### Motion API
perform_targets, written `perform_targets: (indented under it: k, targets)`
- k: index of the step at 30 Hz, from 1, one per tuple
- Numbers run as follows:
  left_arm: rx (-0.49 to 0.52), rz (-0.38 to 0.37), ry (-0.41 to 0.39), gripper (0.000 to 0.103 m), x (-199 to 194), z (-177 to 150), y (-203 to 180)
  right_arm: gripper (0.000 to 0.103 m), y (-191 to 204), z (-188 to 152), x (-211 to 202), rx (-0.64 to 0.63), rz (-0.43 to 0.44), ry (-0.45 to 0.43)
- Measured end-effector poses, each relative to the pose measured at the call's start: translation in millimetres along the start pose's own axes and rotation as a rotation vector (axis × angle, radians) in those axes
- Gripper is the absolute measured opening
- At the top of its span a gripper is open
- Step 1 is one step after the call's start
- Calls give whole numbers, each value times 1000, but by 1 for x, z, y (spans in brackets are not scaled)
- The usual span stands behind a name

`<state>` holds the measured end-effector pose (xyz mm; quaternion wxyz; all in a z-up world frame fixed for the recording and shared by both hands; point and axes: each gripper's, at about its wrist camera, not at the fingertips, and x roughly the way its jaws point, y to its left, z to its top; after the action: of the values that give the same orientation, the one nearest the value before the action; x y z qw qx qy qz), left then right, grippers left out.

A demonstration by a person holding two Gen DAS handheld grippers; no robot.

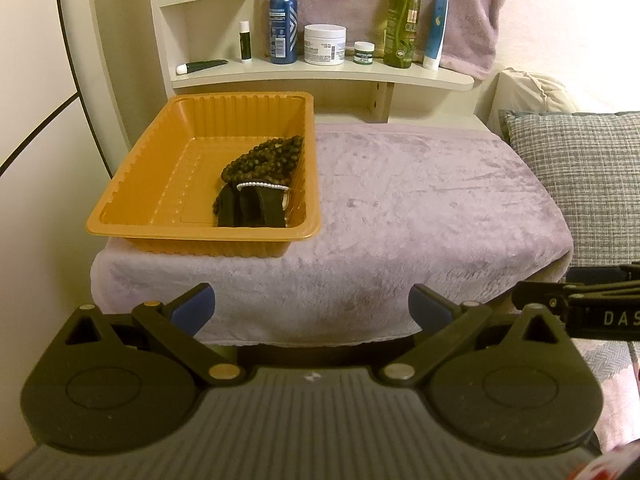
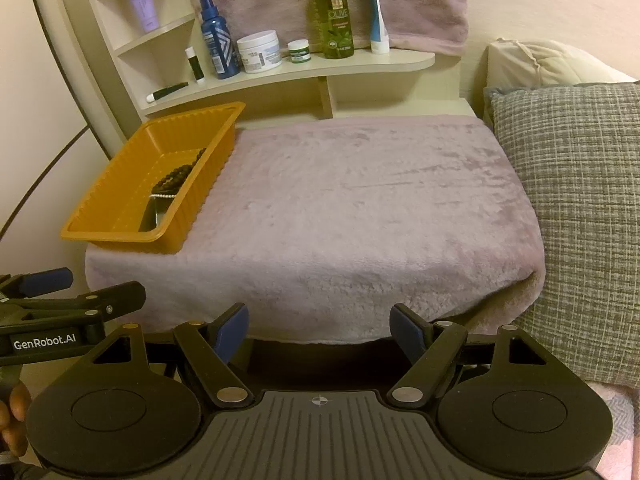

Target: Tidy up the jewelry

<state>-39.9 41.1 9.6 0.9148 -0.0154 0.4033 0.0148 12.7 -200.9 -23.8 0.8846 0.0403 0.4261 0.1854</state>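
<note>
An orange tray sits at the left edge of a lilac plush cloth, holding a dark bead necklace, a white pearl strand and a black strap bunched against its right wall. Both the left gripper and the right gripper hover short of the cloth's near edge, jaws spread wide and empty. "GenRobot.AI" is printed on the left gripper's side. Behind the tray, a shelf carries a green bottle marked "OLIVE".
</note>
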Motion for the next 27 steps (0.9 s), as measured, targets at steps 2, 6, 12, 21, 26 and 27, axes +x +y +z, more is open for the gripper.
perform_targets:
  k: [2,6,12,21,26,27]
  targets:
    - [-1,1,0,102,0,0,0,77,0,0,0,0,1,0]
    - [-4,2,-2,102,0,1,0,77,0,0,0,-1,1,-1]
    - [-5,2,-2,102,0,1,1,77,0,1,1,-9,5,0]
    - [-6,4,-3,102,-1,2,2,77,0,1,1,-10,7,0]
    - [-9,5,-6,102,-2,2,2,77,1,1,1,-8,5,0]
    - [-9,5,-7,102,-2,2,2,77,1,1,1,-8,5,0]
